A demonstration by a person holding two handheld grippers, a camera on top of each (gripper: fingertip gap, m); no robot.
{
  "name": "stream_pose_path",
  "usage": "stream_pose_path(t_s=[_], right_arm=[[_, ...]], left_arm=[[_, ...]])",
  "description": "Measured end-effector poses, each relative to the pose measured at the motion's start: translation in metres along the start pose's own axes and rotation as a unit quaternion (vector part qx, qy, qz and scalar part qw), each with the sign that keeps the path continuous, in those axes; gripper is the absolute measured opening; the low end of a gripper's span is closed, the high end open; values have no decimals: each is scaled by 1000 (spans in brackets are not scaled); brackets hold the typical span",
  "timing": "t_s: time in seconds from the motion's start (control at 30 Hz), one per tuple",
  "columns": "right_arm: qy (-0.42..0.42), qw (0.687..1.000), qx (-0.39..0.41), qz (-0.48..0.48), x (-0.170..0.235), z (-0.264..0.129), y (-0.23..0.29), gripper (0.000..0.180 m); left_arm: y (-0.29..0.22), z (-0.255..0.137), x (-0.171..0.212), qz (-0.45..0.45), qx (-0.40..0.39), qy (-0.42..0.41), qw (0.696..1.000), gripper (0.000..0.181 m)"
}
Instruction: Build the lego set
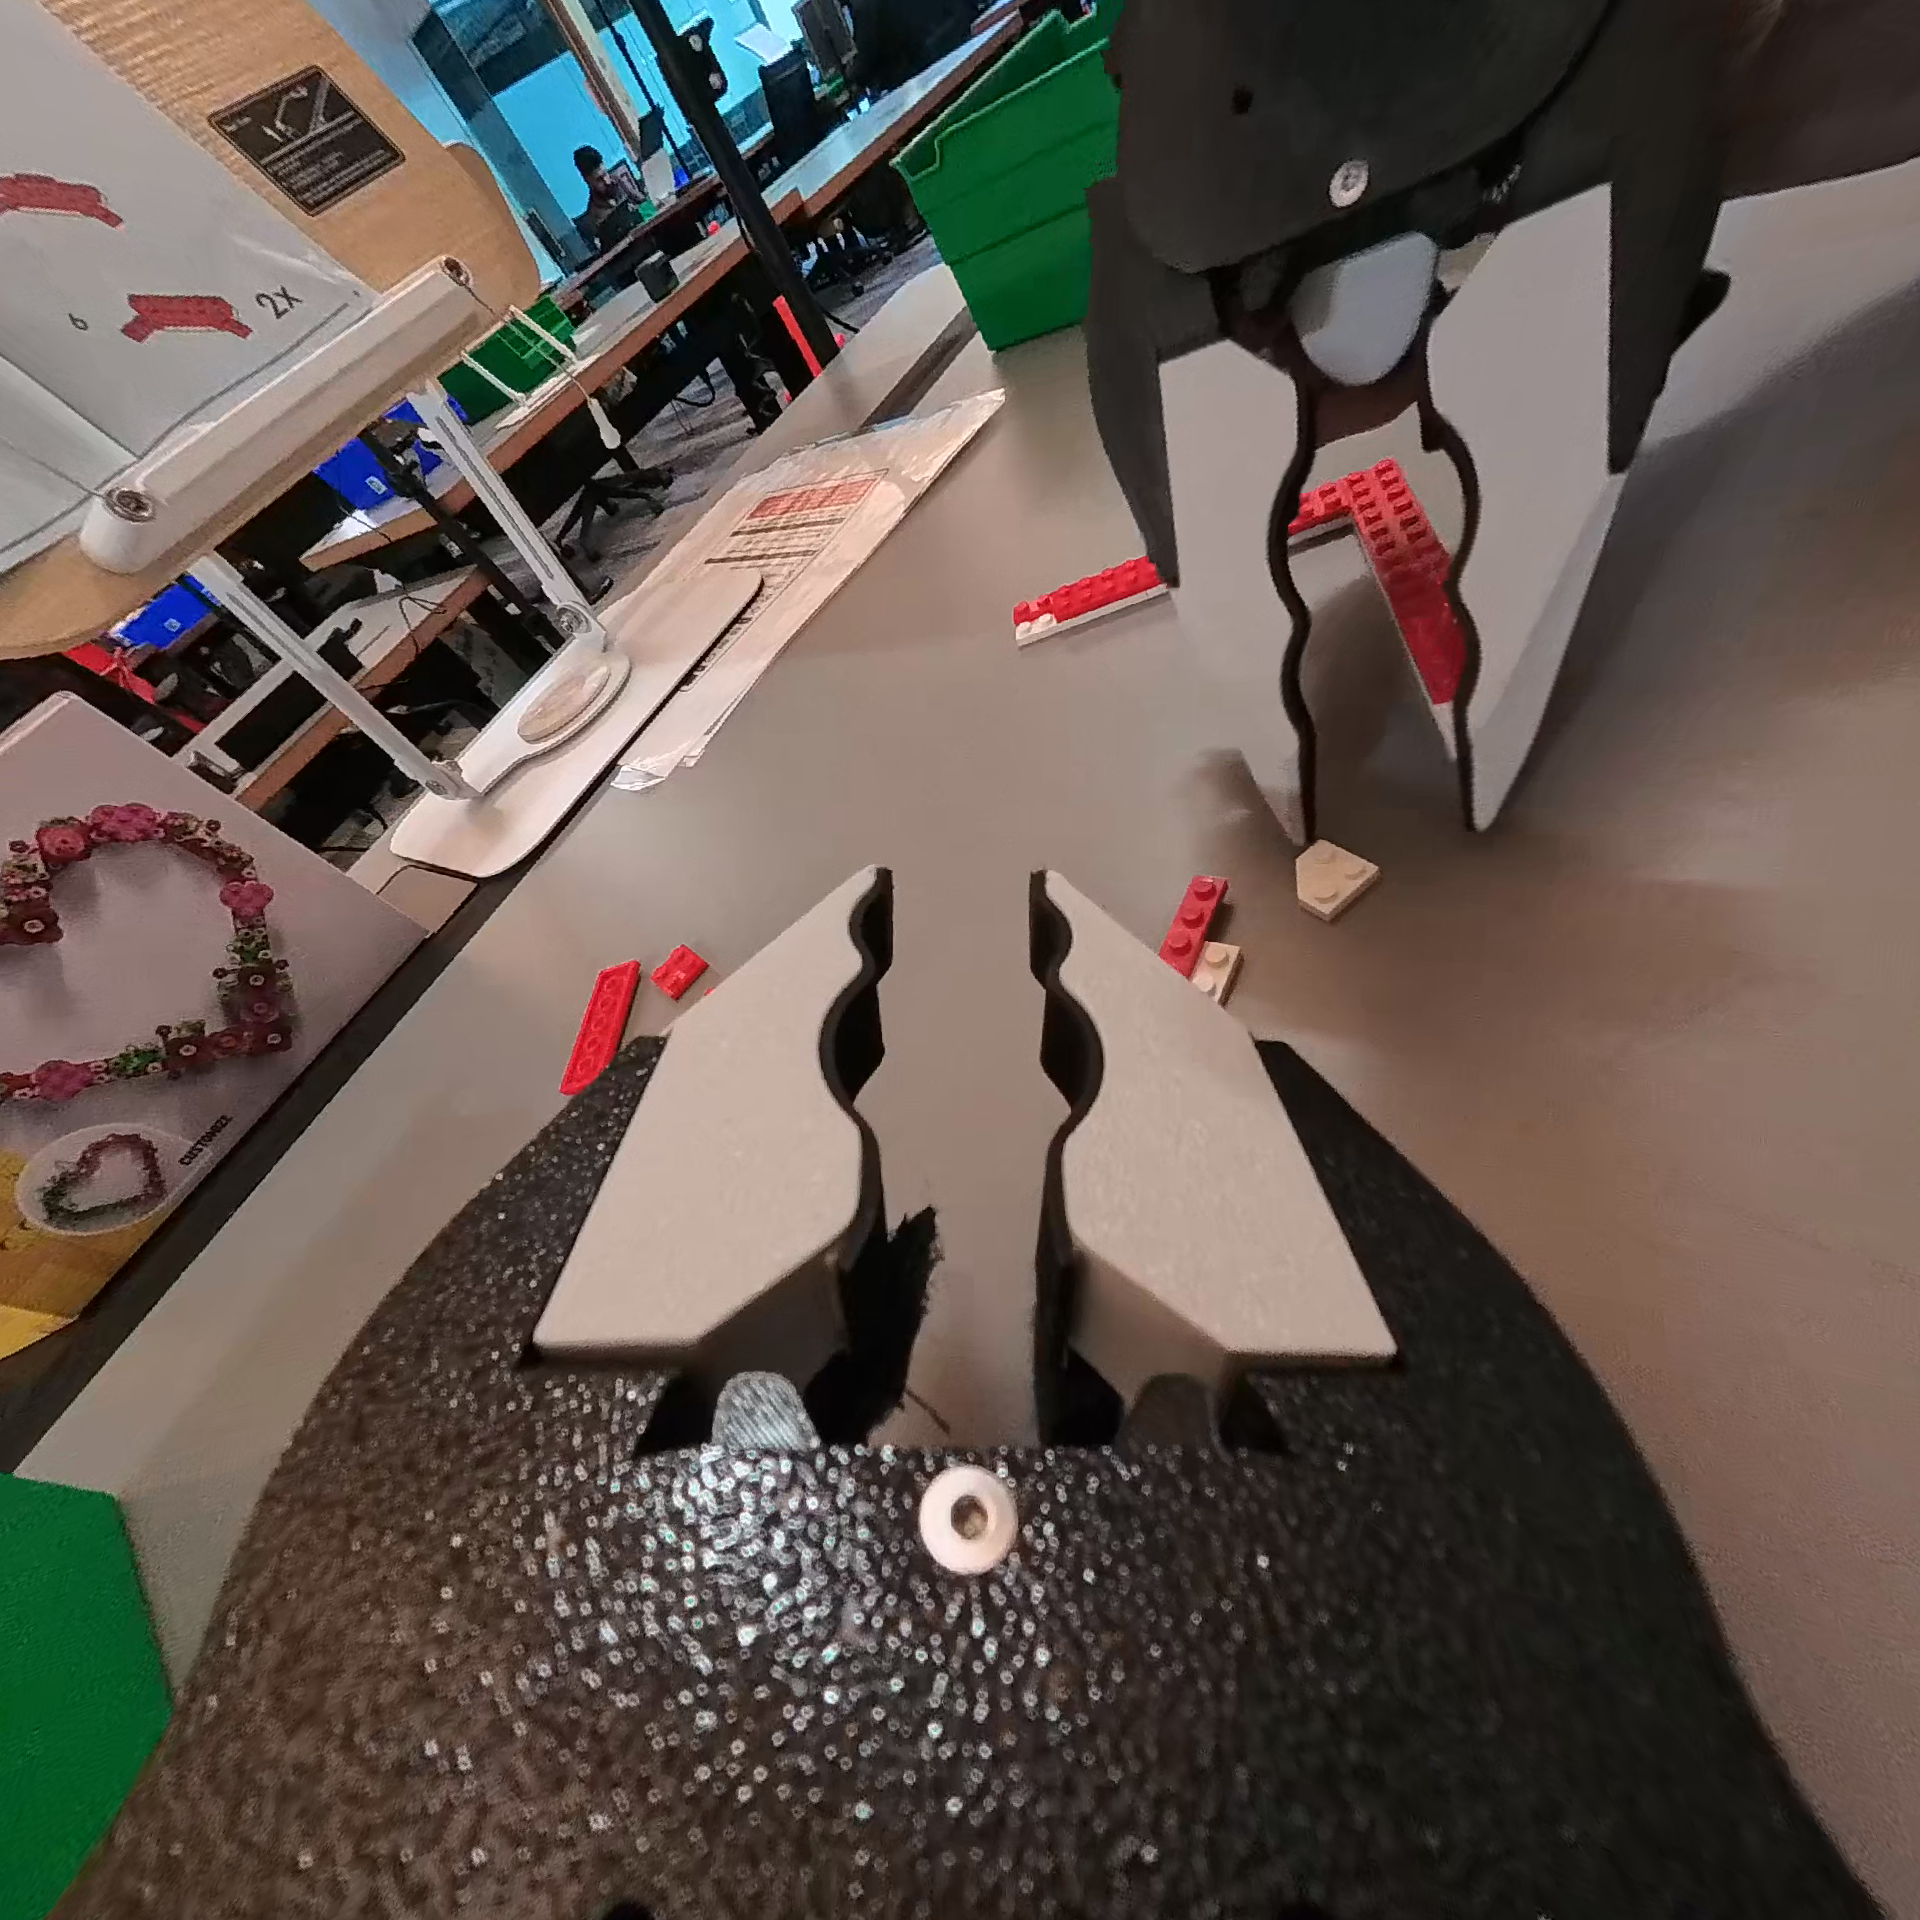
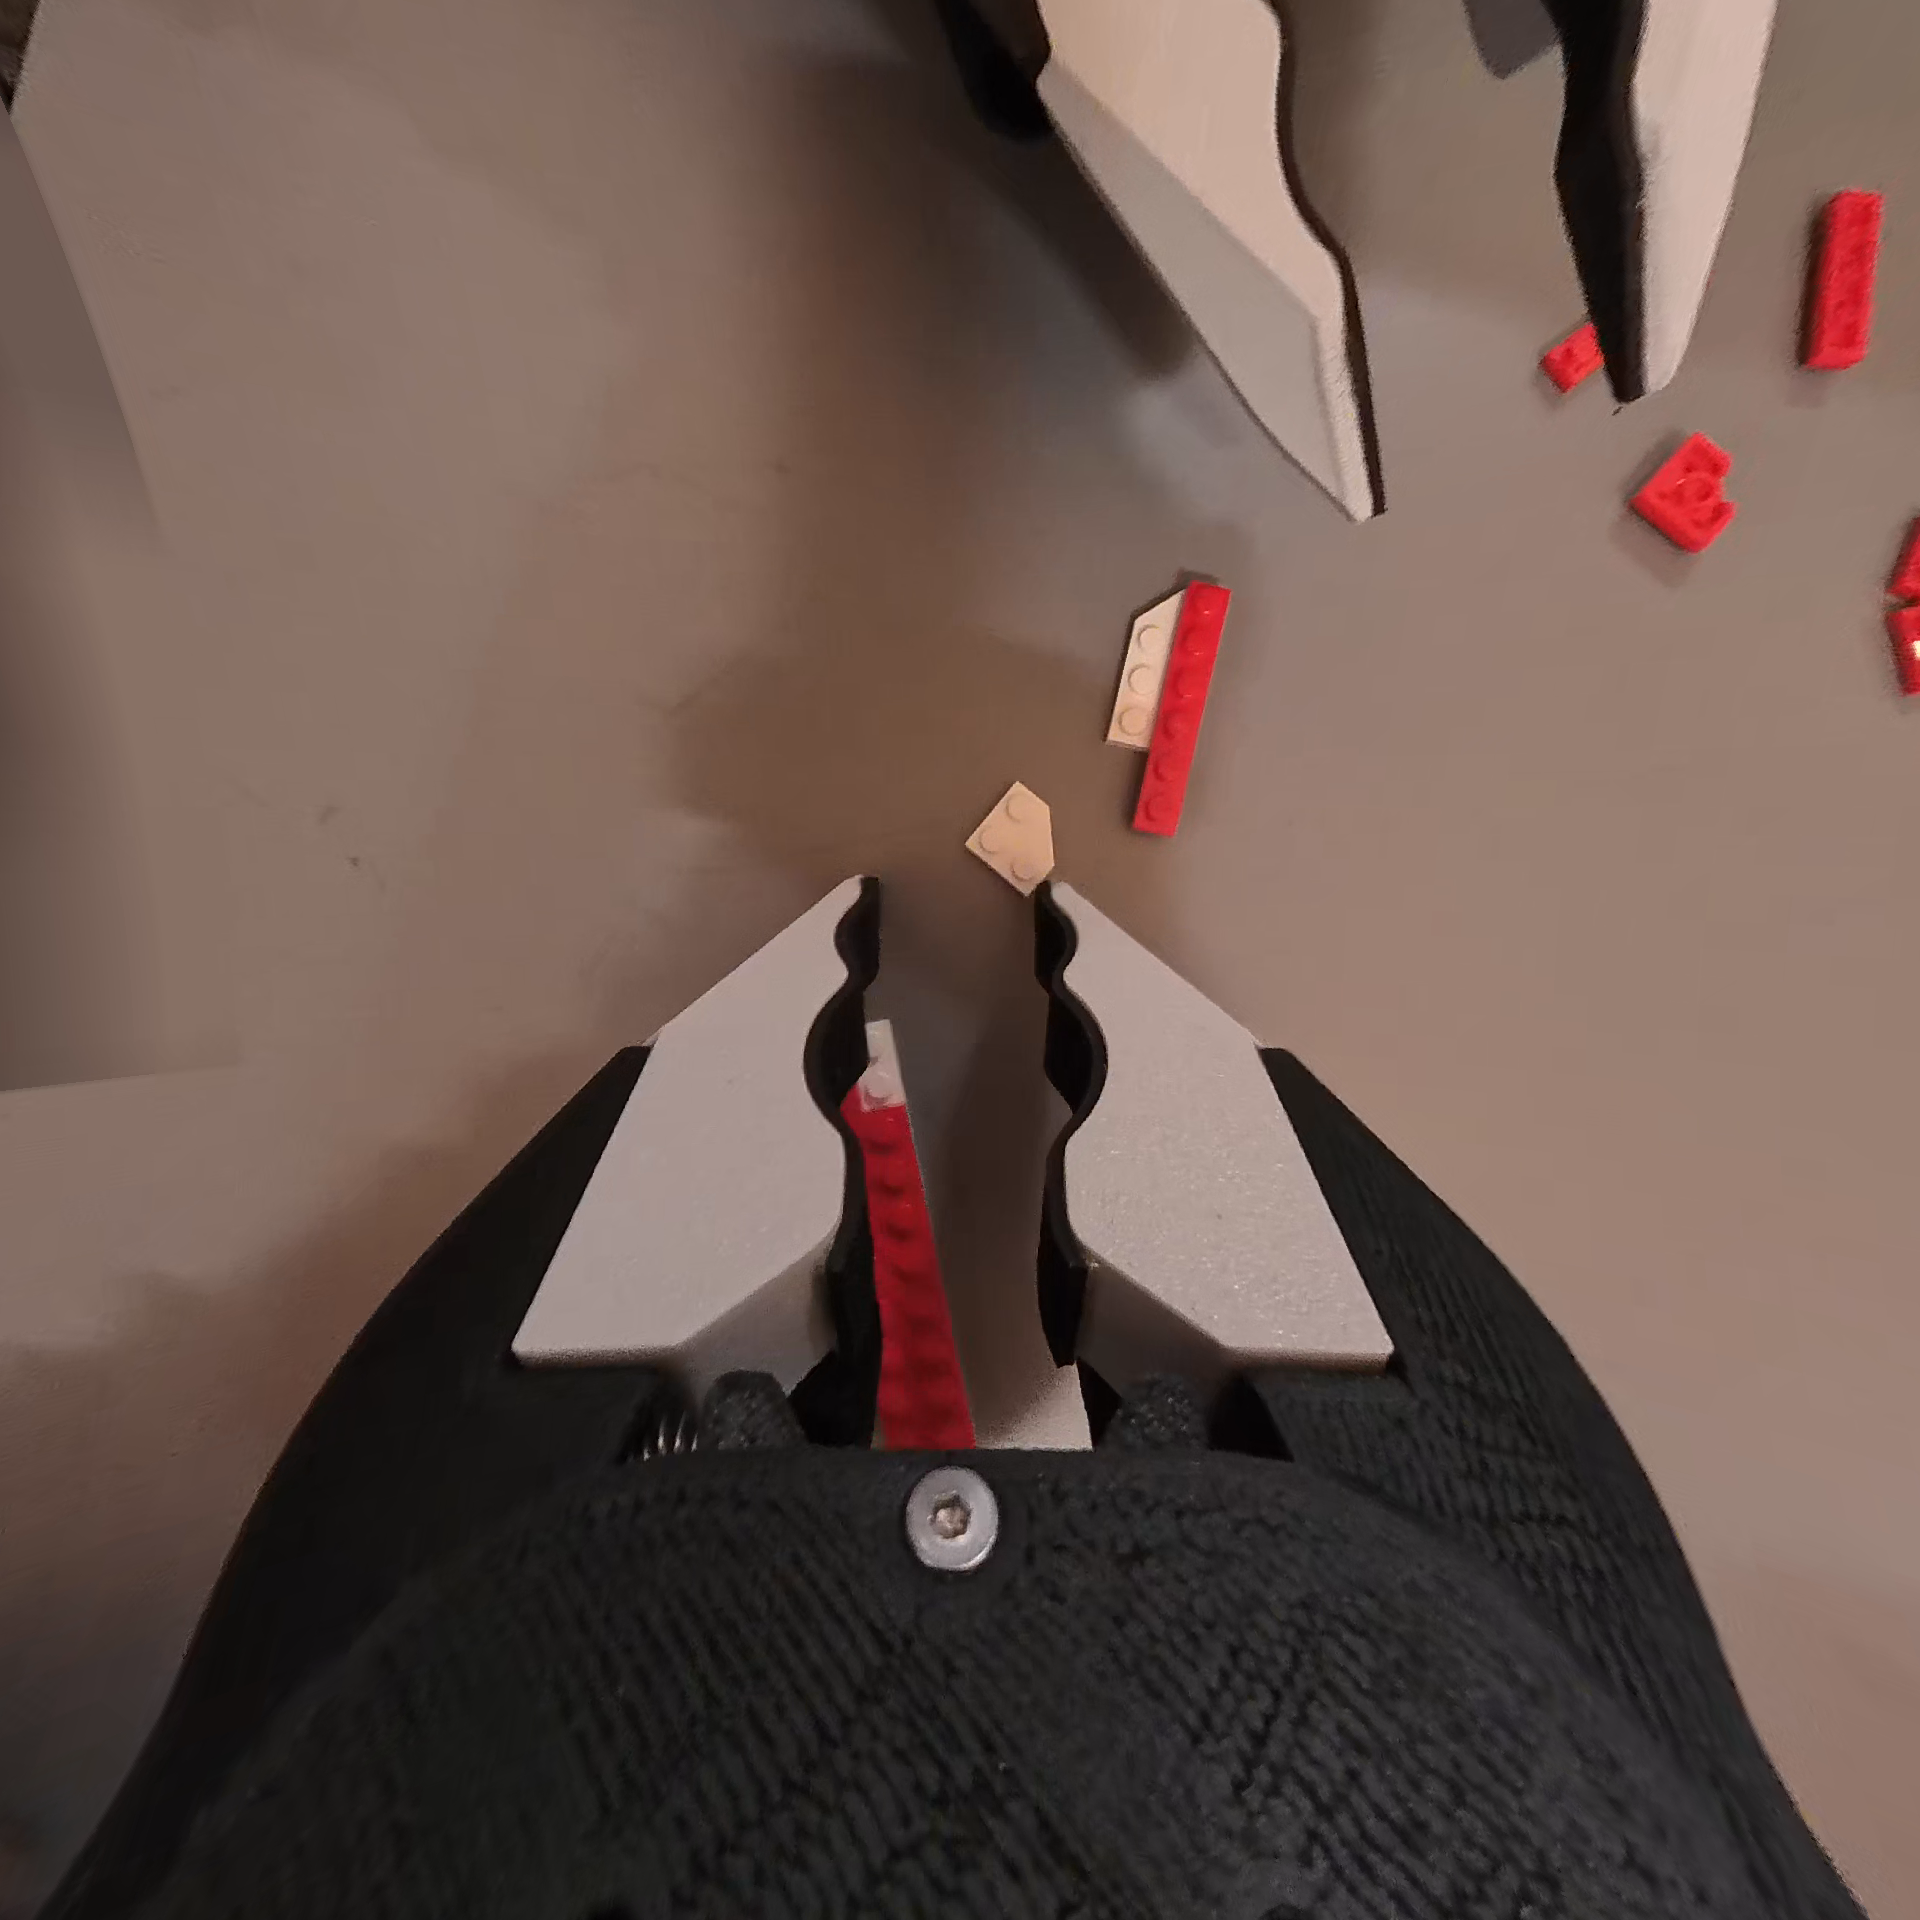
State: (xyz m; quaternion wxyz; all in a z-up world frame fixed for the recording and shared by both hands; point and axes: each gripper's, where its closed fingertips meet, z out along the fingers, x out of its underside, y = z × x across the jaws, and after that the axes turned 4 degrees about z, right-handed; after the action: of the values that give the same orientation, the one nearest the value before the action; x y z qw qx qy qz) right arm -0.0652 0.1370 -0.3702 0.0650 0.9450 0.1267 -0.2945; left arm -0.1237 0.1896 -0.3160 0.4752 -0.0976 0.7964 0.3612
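Observation:
A small tan plate (image 1: 1337, 878) lies on the grey table (image 1: 935, 727). My right gripper (image 1: 1392, 826) points down just behind it, open and empty, one fingertip almost on the plate. In the right wrist view the tan plate (image 2: 1013, 852) sits just past my right gripper (image 2: 956, 899). A long red plate assembly (image 2: 904, 1247) shows on the table through the gap between its fingers. It forms an L shape (image 1: 1403, 561) behind that gripper. My left gripper (image 1: 961, 904) is open and empty above the table, and also shows in the right wrist view (image 2: 1496, 452). A red-and-tan piece (image 1: 1205, 940) (image 2: 1174, 707) lies nearby.
Loose red plates (image 1: 603, 1023) (image 2: 1844, 296) and a red corner piece (image 2: 1683, 494) lie scattered. An instruction booklet on a white stand (image 1: 499, 748), the set's box (image 1: 156, 935), a plastic bag (image 1: 810, 540) and green bins (image 1: 1018, 208) stand at the left and back. The left gripper is farther from the L shape (image 1: 1403, 561), some 15 cm, than the right, some 9 cm. It is also in sight in the right wrist view (image 2: 929, 1377).

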Motion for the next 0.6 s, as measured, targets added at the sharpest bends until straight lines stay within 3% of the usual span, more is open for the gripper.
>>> stream_pose_path(t_s=[0.2, 0.4, 0.6], right_arm=[[2, 999, -48, 7, -1, 1, 16, 27], [-19, 1000, -3, 2, -6, 0, 0, 30], [-14, 1000, -15, -3, -5, 4, 4, 31]], left_arm=[[-1, 0, 0, -1, 3, 1, 1000, 23], [-4, 2, 2, 1, 9, 5, 1000, 23], [-5, 2, 4, 3, 13, 9, 1000, 22]])
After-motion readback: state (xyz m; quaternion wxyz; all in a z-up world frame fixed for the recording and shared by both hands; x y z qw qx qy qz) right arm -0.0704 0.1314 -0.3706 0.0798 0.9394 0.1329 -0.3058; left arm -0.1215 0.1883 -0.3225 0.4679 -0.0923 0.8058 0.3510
